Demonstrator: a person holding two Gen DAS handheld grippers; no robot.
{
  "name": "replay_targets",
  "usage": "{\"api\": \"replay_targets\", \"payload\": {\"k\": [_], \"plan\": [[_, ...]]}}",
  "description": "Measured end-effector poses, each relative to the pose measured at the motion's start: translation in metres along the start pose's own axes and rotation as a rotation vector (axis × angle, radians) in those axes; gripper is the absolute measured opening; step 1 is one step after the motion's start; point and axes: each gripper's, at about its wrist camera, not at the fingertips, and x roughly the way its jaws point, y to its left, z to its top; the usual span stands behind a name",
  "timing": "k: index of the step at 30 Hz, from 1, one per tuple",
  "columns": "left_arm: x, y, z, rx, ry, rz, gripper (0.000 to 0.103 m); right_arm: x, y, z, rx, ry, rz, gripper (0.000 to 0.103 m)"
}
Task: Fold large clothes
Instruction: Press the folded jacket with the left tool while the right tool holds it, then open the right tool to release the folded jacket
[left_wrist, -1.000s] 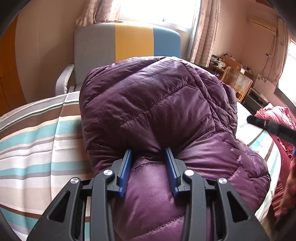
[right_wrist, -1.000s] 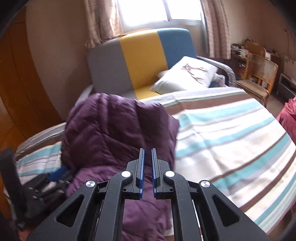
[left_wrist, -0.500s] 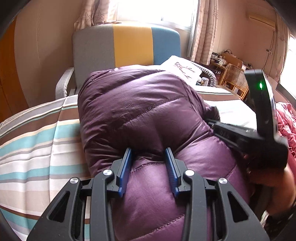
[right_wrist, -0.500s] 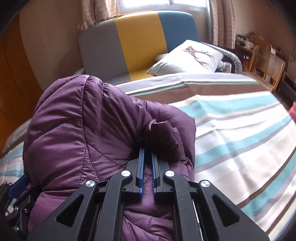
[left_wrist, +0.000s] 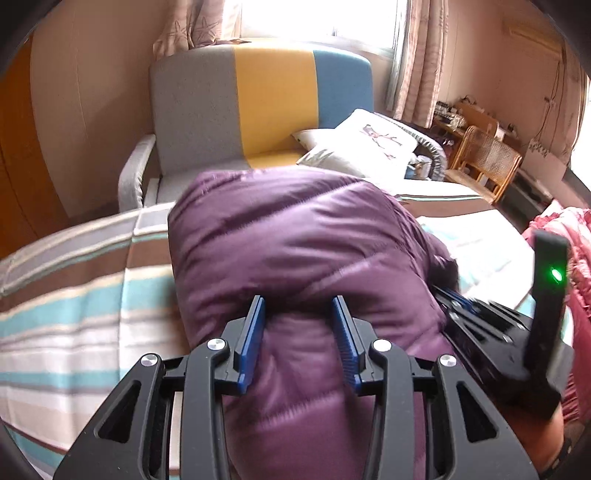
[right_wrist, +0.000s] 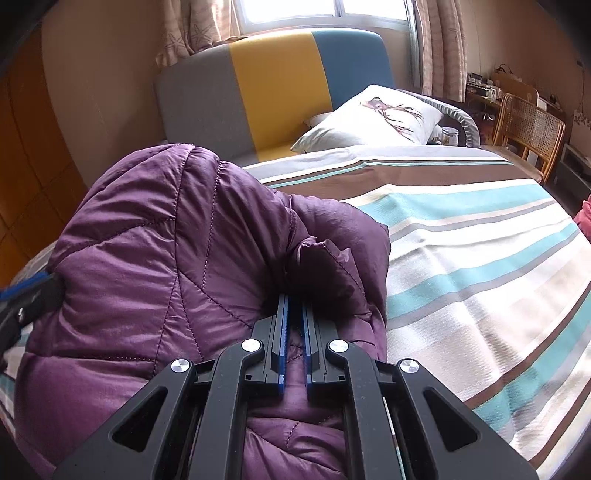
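Observation:
A purple quilted puffer jacket (left_wrist: 295, 240) lies bunched on the striped bed cover (left_wrist: 74, 314). My left gripper (left_wrist: 298, 301) has a thick puffy fold of the jacket between its blue pads. Its jaws are opening, and the fabric still fills the gap. In the right wrist view the jacket (right_wrist: 166, 240) bulges up on the left. My right gripper (right_wrist: 294, 295) is shut on a thin bit of the jacket near its right edge. The right tool (left_wrist: 517, 350) with a green light shows at the jacket's right side, held by a hand.
The striped bed cover (right_wrist: 480, 258) stretches flat to the jacket's right. Behind the bed stands a grey, yellow and blue sofa (left_wrist: 258, 103) with a white pillow (left_wrist: 369, 140). A rattan chair (left_wrist: 487, 162) and pink cloth (left_wrist: 576, 236) are at the far right.
The jacket's raised bulk has sunk lower onto the bed. The right gripper came down with it, to the jacket's right side. The left pads stand a little wider apart.

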Motion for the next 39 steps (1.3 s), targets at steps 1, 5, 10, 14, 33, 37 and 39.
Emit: {"api": "replay_targets", "payload": {"k": [1,5,10,14,33,37,39], "plan": [[0.006,0.000,0.003,0.003,0.010,0.006,0.044,0.000,0.000,0.000,0.000,0.001,0.001,0.005],[0.036,0.003,0.005,0.015,0.049,0.041,0.051,0.001,0.000,-0.001,0.012,0.001,0.006,0.005],[0.050,0.004,-0.004,0.003,0.043,0.052,0.051,0.004,-0.002,0.000,0.024,0.000,0.014,0.005],[0.049,0.004,-0.006,0.006,0.032,0.056,0.051,0.004,-0.002,0.000,0.018,-0.003,0.013,0.005],[-0.028,0.003,-0.044,-0.011,0.024,-0.002,0.072,-0.075,0.000,-0.015,0.000,0.025,0.073,0.005],[-0.020,-0.005,-0.052,0.024,0.032,0.008,0.072,-0.063,-0.007,-0.030,0.018,0.083,0.058,0.005],[-0.012,-0.012,-0.054,0.058,0.046,0.019,0.072,-0.047,-0.014,-0.037,0.034,0.099,0.058,0.005]]}}
